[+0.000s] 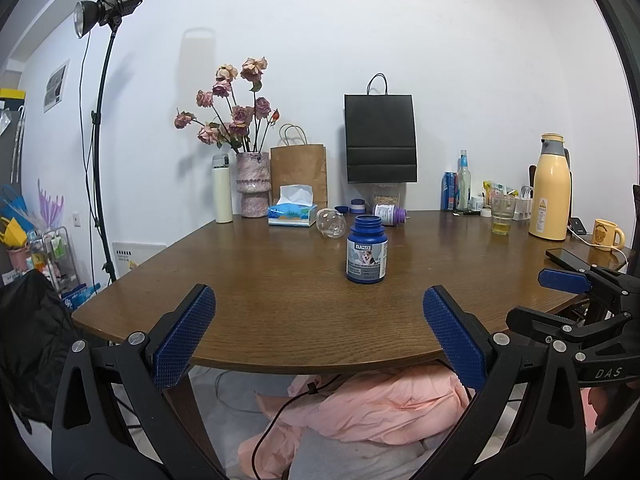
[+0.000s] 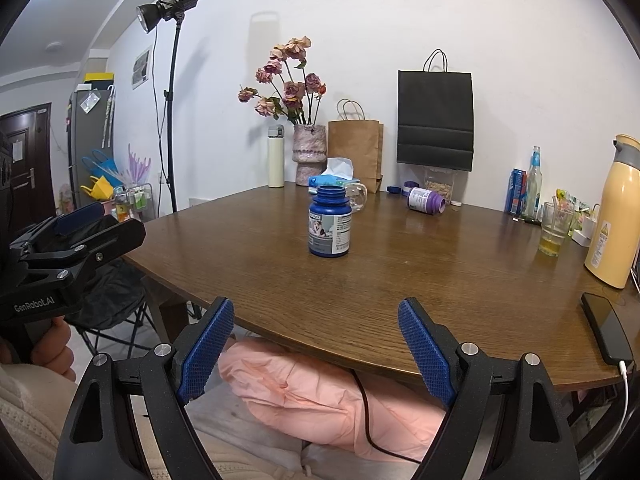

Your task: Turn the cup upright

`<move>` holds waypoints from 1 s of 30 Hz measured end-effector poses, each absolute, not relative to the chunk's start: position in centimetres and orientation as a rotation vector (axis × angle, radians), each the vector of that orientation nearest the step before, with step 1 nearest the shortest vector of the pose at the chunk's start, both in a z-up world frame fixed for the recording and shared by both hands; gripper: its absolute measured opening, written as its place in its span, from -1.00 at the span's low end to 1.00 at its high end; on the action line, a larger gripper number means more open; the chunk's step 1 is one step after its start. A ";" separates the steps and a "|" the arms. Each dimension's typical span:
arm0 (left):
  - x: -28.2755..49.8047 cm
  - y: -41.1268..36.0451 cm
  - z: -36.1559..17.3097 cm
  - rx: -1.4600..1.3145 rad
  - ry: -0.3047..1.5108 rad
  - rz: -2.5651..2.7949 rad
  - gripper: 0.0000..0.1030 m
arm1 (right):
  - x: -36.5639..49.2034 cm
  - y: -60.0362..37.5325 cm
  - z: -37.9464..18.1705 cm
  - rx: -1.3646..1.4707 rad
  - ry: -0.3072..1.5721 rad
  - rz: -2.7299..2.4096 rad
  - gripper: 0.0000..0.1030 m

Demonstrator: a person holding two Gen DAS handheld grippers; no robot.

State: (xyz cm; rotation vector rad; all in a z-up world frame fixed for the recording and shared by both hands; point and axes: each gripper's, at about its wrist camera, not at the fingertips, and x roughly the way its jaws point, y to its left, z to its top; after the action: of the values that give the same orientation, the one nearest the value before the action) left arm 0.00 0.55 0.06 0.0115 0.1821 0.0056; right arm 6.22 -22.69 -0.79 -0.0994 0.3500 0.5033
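Note:
A clear glass cup (image 1: 331, 223) lies on its side on the brown table (image 1: 280, 300), behind a blue open bottle (image 1: 366, 255) that stands upright. In the right wrist view the cup (image 2: 357, 196) is partly hidden behind the blue bottle (image 2: 329, 221). My left gripper (image 1: 319, 324) is open and empty, held before the table's near edge. My right gripper (image 2: 316, 338) is open and empty, also short of the near edge. Each gripper shows at the side of the other's view.
A purple bottle (image 1: 389, 215) lies on its side at the back. A tissue box (image 1: 293, 211), vase, paper bags and white flask line the far edge. A glass with yellow liquid (image 1: 502, 215), yellow thermos (image 1: 551, 190), mug and phone (image 2: 606, 328) are on the right.

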 end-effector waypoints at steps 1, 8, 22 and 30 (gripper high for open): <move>-0.1 0.7 0.1 0.011 0.183 0.005 1.00 | 6.2 -22.7 -0.8 -0.099 0.350 0.504 0.71; 0.0 0.5 0.1 0.012 0.184 0.006 1.00 | 6.1 -22.7 -0.8 -0.099 0.350 0.503 0.71; 0.0 0.6 0.1 0.012 0.184 0.005 1.00 | 6.1 -22.6 -0.8 -0.100 0.350 0.503 0.71; 0.4 0.5 -0.9 0.007 0.183 -0.012 1.00 | 6.6 -21.9 -1.0 -0.098 0.335 0.493 0.71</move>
State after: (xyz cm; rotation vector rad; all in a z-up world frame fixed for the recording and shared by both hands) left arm 0.35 0.46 -0.90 0.0070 0.1828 -0.0116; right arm 6.61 -21.88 -0.96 -0.0976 0.3354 0.4928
